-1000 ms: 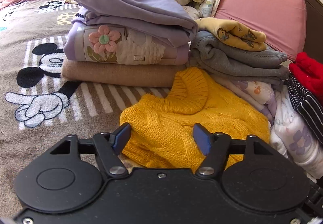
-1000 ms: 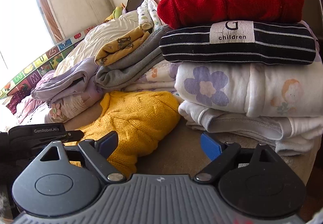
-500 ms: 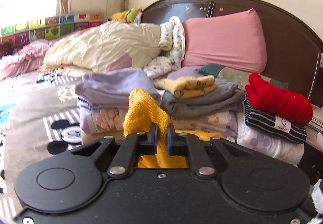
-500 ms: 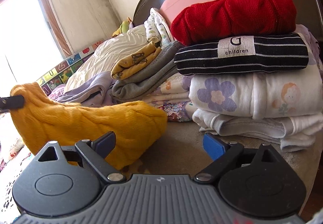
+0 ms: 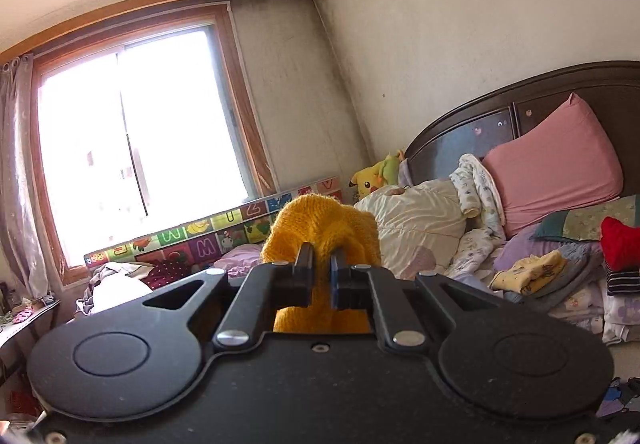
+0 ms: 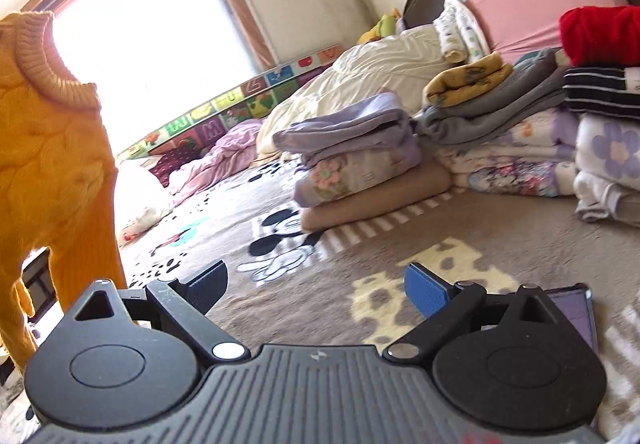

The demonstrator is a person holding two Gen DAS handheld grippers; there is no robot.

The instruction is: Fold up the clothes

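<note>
Pinching a fold of the mustard-yellow cable-knit sweater (image 5: 320,240), the left gripper (image 5: 320,268) holds it up, the knit bunching over its fingertips. Left of the right gripper (image 6: 316,280), whose jaws are spread with nothing between them, the sweater hangs with its ribbed collar uppermost.

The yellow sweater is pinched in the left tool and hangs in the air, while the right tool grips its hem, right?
Not quite: the right tool is open and grips nothing, as the right wrist view shows. The yellow sweater does hang from the shut left tool.

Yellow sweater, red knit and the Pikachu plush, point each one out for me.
yellow sweater (image 6: 52,148), right wrist view, cable-knit body.
red knit (image 6: 600,34), right wrist view, front face.
Pikachu plush (image 5: 366,182), left wrist view, its face.
</note>
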